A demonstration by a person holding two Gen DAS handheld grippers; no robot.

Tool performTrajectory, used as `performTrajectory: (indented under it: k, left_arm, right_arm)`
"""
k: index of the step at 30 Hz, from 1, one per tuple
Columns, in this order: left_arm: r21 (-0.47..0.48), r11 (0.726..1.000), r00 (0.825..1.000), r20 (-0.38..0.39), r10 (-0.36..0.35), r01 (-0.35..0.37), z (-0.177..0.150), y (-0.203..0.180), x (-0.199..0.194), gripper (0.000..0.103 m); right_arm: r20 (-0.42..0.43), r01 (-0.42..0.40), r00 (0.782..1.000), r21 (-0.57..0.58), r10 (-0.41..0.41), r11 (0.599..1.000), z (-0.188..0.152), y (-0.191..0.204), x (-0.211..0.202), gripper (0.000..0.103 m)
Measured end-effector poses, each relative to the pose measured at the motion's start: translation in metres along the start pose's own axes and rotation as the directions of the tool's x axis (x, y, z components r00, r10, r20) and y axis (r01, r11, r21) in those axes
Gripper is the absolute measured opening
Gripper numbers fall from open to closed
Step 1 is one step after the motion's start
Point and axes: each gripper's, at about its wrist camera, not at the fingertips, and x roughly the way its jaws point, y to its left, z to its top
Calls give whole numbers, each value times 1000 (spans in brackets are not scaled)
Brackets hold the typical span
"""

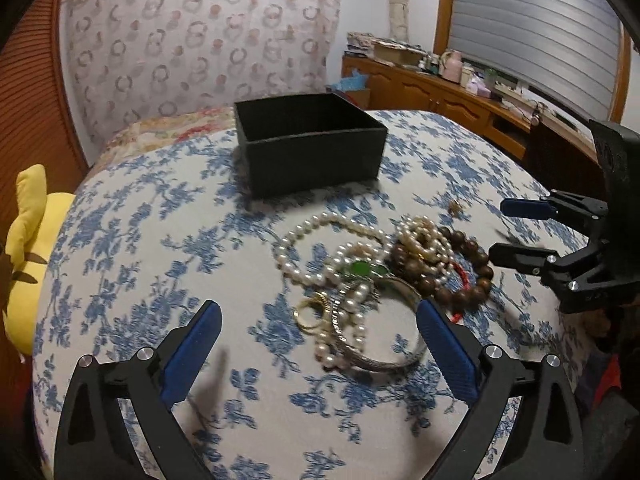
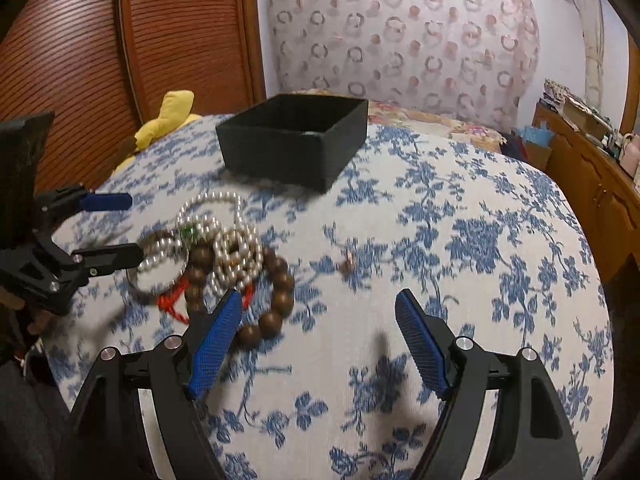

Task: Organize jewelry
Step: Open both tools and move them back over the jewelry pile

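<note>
In the left wrist view alone, gold ring (image 1: 310, 314), silver bangle (image 1: 384, 360), both claws wide, empty.

We carry two matching tools. The left gripper (image 1: 319, 320) has black angular arms, silver round screw heads at the pivots and blue ribbed pads (image 1: 448, 350) on its fingers. The right gripper (image 2: 319, 312) is built alike, blue textured pads (image 2: 422, 344) included.

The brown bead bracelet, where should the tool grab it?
Grab the brown bead bracelet on its outer arc, the side away from the pearls, coming from above. That part lies bare on the bedspread; the other side is tangled under pearls.
</note>
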Motion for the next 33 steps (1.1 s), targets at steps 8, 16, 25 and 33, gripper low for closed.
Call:
performTrajectory:
  k: [8,16,25,33]
  left_arm:
    - [69,998,998,-58,11,-7,0,-24,12,94]
    - [127,992,996,-78,39,-29,-2,-38,21,94]
    - [143,990,999,-42,22,-16,-4,-41,14,71]
    - [102,995,1000,-16,-6,8,-8,-35,-1,58]
  right_arm:
    - [16,4,1000,-10,-4,1000,-2,3,-2,81]
    - [14,4,1000,13,-4,1000,-2,0,-1,81]
    - [9,11,1000,10,-11,1000,-2,0,0,81]
    - [6,18,1000,0,-18,1000,-3,1,2,81]
